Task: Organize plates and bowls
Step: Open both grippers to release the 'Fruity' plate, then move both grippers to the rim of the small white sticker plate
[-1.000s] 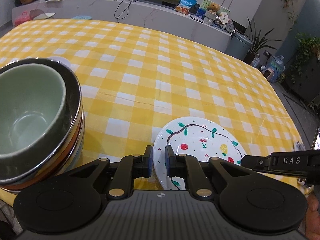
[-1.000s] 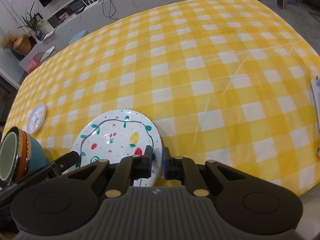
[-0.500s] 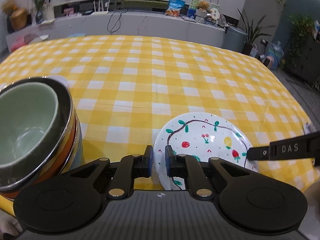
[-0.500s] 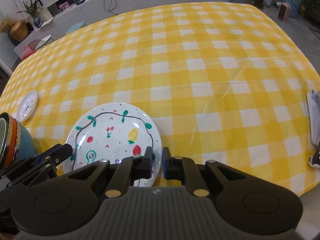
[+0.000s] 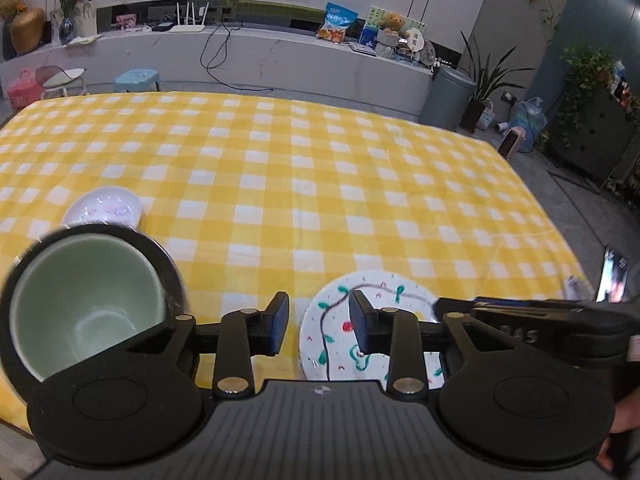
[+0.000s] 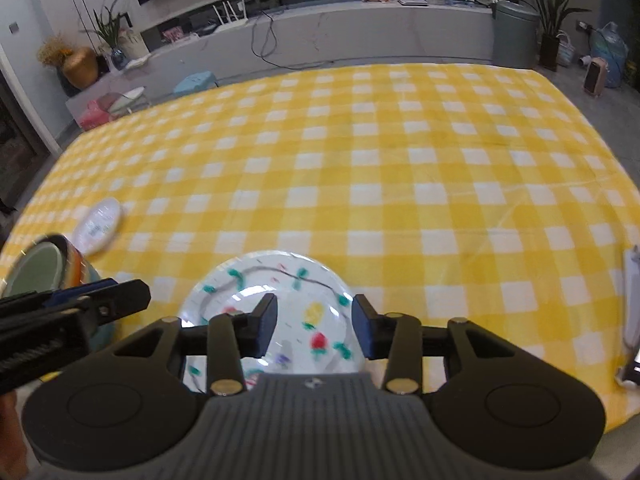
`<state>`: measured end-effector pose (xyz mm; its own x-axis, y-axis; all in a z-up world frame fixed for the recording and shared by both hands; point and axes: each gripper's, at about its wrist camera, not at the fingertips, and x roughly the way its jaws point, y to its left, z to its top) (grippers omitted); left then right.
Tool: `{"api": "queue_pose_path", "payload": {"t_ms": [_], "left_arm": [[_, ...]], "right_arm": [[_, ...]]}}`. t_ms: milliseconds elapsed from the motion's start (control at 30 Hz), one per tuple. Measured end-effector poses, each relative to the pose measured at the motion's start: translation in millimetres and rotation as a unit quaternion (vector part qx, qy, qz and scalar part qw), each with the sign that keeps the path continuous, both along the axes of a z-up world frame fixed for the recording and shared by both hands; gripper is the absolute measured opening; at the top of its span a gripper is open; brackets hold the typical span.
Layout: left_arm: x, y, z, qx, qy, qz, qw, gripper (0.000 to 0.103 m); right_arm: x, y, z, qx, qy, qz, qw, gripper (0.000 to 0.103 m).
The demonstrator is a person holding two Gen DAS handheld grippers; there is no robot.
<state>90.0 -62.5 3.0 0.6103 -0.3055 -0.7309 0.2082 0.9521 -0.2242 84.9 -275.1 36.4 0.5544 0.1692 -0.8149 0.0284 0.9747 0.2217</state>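
A white plate painted with fruit and a vine (image 5: pixel 374 300) (image 6: pixel 280 280) lies on the yellow checked tablecloth near the front edge. My left gripper (image 5: pixel 319 326) is open and empty above the plate's left rim. My right gripper (image 6: pixel 315 328) is open and empty above the plate's near part. A stack of bowls with a pale green bowl on top (image 5: pixel 86 308) (image 6: pixel 36 268) stands at the front left. A small white saucer (image 5: pixel 103 210) (image 6: pixel 98 226) lies just behind the stack.
The yellow checked tablecloth (image 5: pixel 320 184) covers the whole table. A phone (image 5: pixel 614 280) and a white object (image 6: pixel 632 304) lie at the right edge. A grey counter with clutter, a bin and plants stand beyond the table.
Both grippers have opened; they were shut at the plate's near rim. Both have lifted and drawn back, so more of the table and room shows.
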Motion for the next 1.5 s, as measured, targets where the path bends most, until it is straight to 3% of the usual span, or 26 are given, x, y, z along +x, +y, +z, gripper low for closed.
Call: {"api": "queue_pose_path", "payload": {"t_ms": [167,433,667,767,900,1200,1300,1500], "left_arm": [[16,29,18,-0.002,0.014,-0.003,0.9999,0.040],[52,88,37,0.016,-0.001,0.021,0.9996,0.042],[93,147,20,-0.011,0.037,0.080,0.9960,0.042],[107,168,5,-0.003,0.046,0.091,0.9948,0.042],[121,187,-18,0.032,0.054,0.114,0.9915,0.042],[130,210,-56,-0.025,0.075,0.126,0.9889,0.042],[131,215,-67,-0.045,0.089,0.128,0.9867,0.037],[131,215,-70,-0.053,0.080,0.125,0.9875,0.029]], "right_arm": [[17,10,-3,0.088,0.023,-0.002,0.996,0.043],[52,46,-8,0.134,0.031,0.009,0.990,0.043],[93,85,-21,0.190,0.056,0.026,0.980,0.043],[111,103,-28,0.214,0.071,0.042,0.973,0.043],[133,131,-38,0.215,0.084,0.065,0.971,0.041],[182,175,-57,0.212,0.116,0.108,0.964,0.027],[191,187,-63,0.203,0.122,0.122,0.964,0.024],[203,195,-77,0.204,0.139,0.130,0.960,0.015]]}}
